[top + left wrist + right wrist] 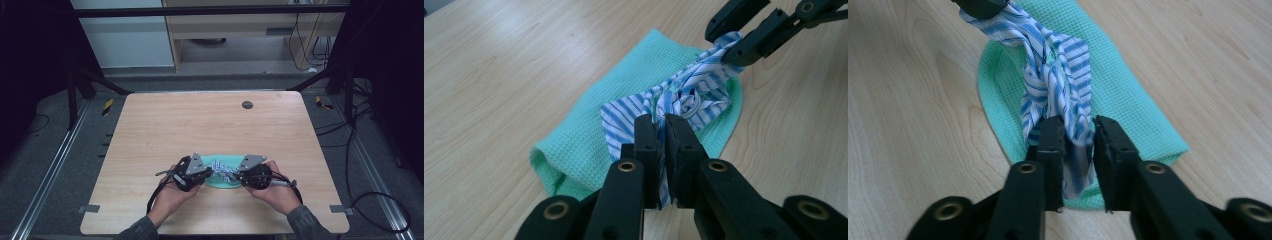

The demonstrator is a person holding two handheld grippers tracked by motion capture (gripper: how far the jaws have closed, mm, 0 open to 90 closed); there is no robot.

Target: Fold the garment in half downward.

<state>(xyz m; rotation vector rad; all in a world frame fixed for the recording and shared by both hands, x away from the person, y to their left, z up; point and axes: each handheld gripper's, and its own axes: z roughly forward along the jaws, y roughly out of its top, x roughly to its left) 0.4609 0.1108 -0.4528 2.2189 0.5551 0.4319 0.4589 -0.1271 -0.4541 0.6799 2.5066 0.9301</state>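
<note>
Striped cloth [674, 97] stretches between the clenched left hand-held gripper [662, 131] and the loosened right hand-held gripper [1078, 132].

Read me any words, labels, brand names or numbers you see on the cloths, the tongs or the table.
None: no readable text anywhere.
Striped cloth: blue and white stripes, no label showing.
Green cloth: plain waffle weave, no tag showing.
Left tongs and right tongs: plain black, no markings.
Table: bare wood grain, one dark round disc, no lettering legible.
</note>
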